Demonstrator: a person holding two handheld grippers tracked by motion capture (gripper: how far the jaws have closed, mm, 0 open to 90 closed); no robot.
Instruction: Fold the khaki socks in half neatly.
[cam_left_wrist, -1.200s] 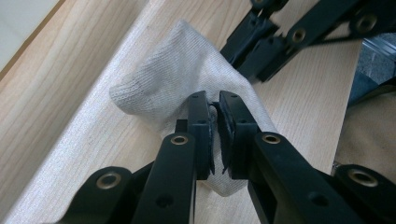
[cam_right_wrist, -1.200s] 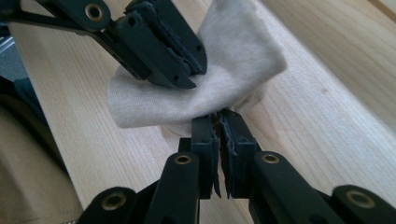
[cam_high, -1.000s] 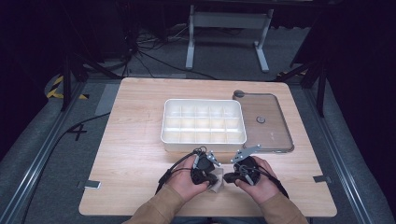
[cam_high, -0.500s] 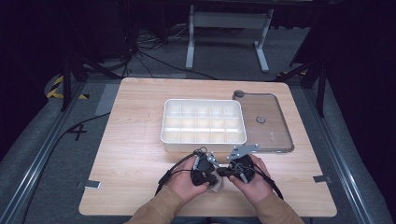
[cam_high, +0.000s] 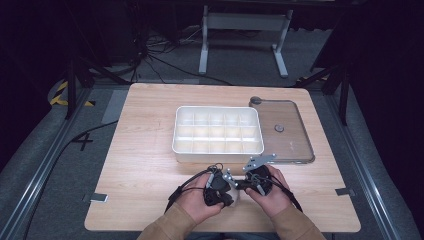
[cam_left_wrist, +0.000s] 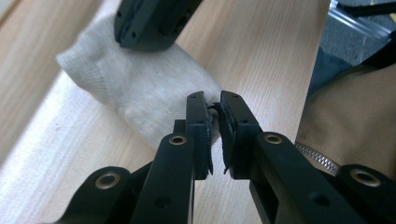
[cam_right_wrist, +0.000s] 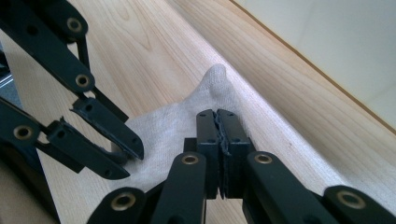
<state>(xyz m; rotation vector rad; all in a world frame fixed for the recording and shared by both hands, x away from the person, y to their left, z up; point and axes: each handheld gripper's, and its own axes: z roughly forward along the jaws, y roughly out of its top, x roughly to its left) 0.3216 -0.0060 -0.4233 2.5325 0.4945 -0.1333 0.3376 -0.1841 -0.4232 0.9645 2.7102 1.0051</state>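
While pinched at both ends between facing jaws, small off-white knitted cloth (cam_left_wrist: 140, 95) on counter (cam_high: 150, 165); long axis jaw-to-jaw, both closed on it.

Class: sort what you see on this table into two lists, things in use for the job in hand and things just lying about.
In use: cloth, left gripper, right gripper.
Lying about: white tray, clear lid.
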